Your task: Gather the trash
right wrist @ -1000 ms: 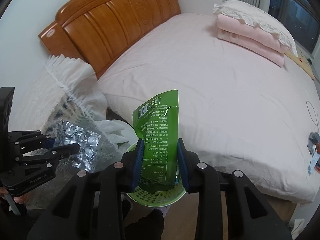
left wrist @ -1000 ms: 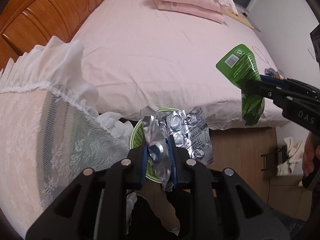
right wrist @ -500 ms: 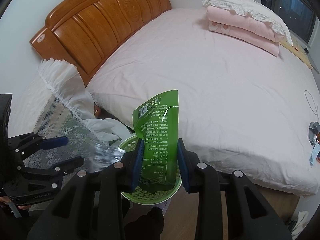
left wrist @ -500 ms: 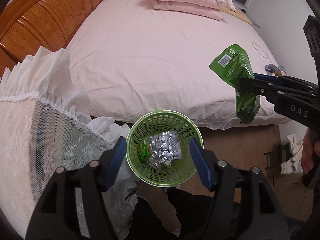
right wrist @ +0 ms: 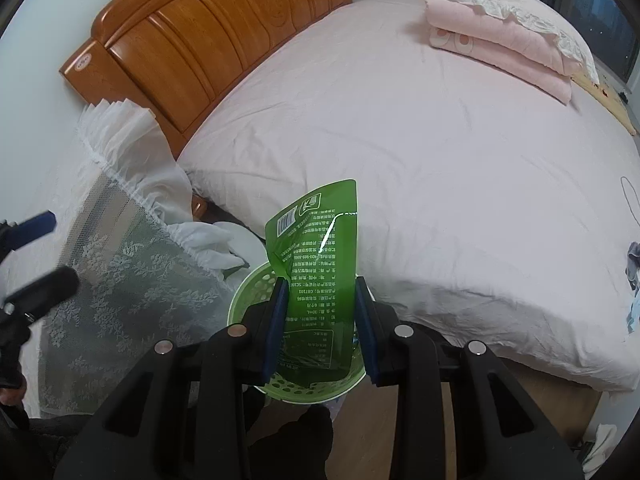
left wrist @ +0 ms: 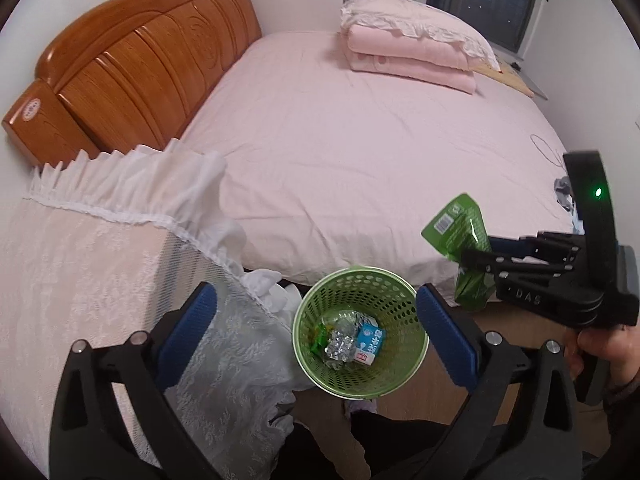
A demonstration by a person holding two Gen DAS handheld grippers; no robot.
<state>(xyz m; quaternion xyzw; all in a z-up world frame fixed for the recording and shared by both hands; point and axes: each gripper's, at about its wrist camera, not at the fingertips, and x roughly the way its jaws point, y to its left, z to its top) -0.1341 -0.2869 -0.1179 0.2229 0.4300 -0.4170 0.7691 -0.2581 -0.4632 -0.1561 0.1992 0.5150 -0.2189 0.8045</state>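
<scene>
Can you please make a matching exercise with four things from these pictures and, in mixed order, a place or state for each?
Things:
1. green packet
2. foil blister pack
3. folded pink quilt
4. left gripper

Places or states:
A. on the bed
B. open, nothing between its jaws
C. lying in the green basket
D. clamped in the right gripper

Pairs: 1-D, 2-C, 3-A, 4-B

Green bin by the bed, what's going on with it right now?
A person is clearing trash into the green basket with two handheld grippers. The left gripper has just been opening and holds nothing; the foil blister pack lies in the basket beside a small blue and white carton. The right gripper is shut on a green pouch, held above the basket and not yet dropped.
</scene>
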